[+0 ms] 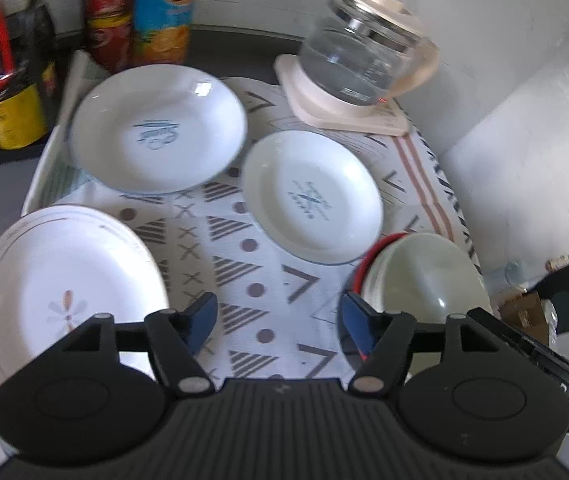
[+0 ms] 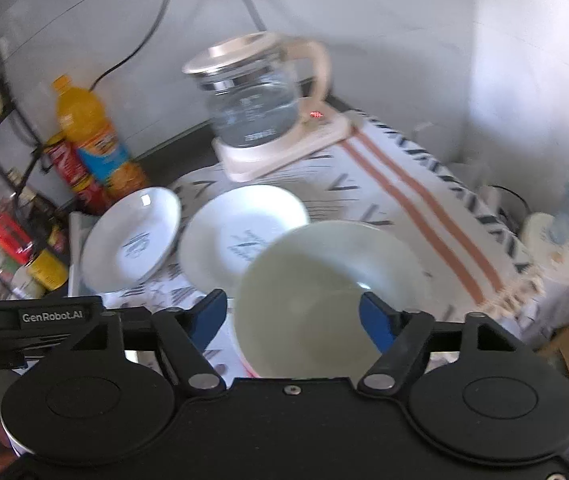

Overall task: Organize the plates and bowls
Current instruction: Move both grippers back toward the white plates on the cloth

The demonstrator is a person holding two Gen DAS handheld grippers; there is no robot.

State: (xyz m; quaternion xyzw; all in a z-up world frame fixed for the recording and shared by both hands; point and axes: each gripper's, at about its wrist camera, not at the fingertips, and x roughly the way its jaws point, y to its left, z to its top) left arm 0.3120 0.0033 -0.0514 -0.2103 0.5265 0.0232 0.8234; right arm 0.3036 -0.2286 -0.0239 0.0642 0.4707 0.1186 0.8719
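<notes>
both grippers spread wide over the dishes

the left gripper is hovering wide apart above the cloth, holding nothing. the right gripper is gaping wide around the near rim of the bowl. two plates are lying side by side beyond; a third is sitting at the left.

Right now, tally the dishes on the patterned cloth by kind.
Plates: 3 — flower plate, blue-logo plate, smaller blue-print plate
Bowls: 1 — pale green bowl
Total: 4
</notes>
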